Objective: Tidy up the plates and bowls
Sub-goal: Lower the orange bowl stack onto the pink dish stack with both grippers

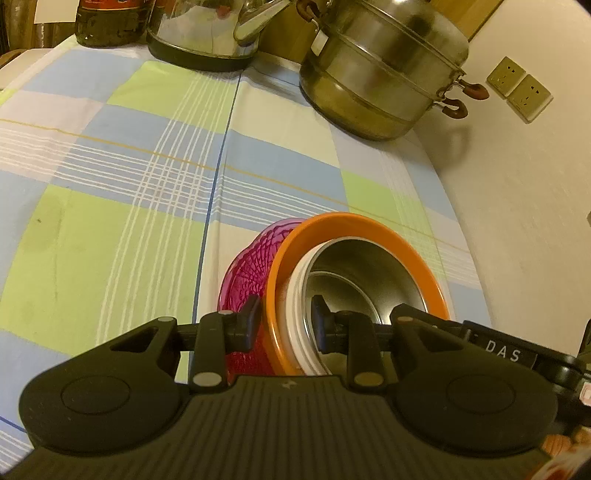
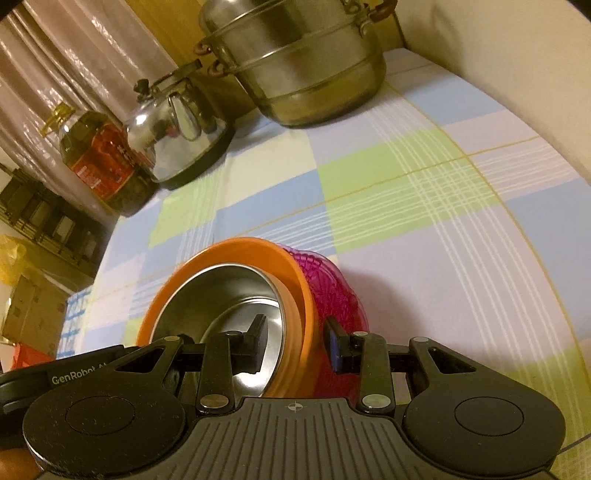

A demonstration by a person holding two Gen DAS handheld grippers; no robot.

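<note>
Checked tablecloth [image 1: 110, 229], steamer pot [image 1: 384, 70], kettle [image 1: 207, 33] (oil bottle [image 2: 99, 162] alongside)

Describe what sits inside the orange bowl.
A shiny steel bowl nests inside the orange bowl, with white rings between them; what those rings belong to is covered. A pink patterned glass dish sits outside.

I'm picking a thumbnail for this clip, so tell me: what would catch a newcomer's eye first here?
The nested stack near the front of the checked tablecloth: a shiny steel bowl inside a bright orange bowl, on a magenta patterned glass dish. The left gripper and right gripper each straddle its rim from opposite sides. Behind stands a large steel steamer pot.
</note>
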